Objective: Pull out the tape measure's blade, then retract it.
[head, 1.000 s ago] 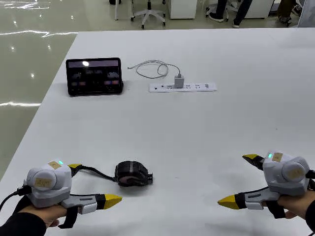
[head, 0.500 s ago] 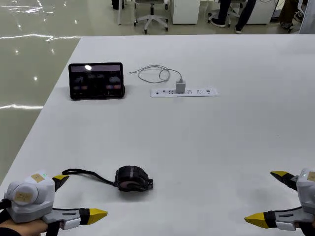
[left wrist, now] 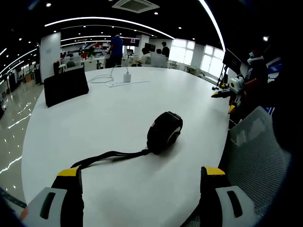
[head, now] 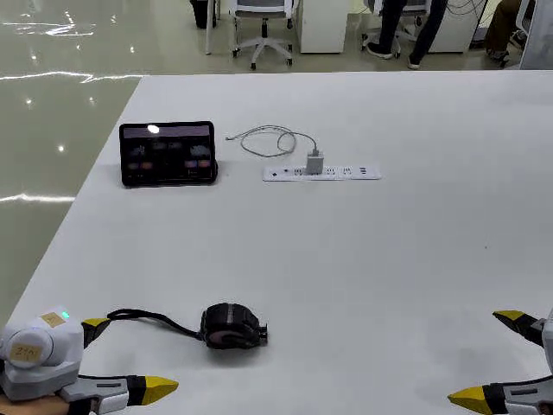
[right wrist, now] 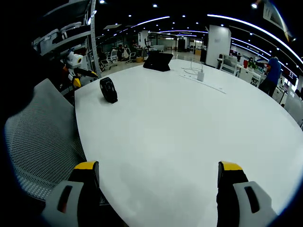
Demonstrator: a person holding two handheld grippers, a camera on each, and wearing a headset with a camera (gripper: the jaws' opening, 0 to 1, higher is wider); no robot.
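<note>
A black tape measure (head: 232, 326) lies on the white table (head: 346, 242) near its front edge, blade in, with a black wrist strap (head: 143, 317) trailing left. In the left gripper view the tape measure (left wrist: 164, 131) sits ahead of the jaws, strap (left wrist: 111, 155) running toward them. My left gripper (head: 130, 359) is at the bottom left, open and empty, one yellow tip by the strap's end. My right gripper (head: 497, 359) stands open and empty at the bottom right, far from the tape measure (right wrist: 108, 89). The left gripper (right wrist: 78, 66) also appears in the right gripper view.
A dark tablet (head: 168, 154) stands at the back left. A white power strip (head: 321, 172) with a plugged charger and coiled cable (head: 272, 141) lies behind the middle. A grey mesh chair (right wrist: 42, 142) sits at the table's near edge. Office chairs and people stand beyond the table.
Both grippers have drawn back toward me and lower in the head view, away from the tape measure. The tape measure has stayed put.
</note>
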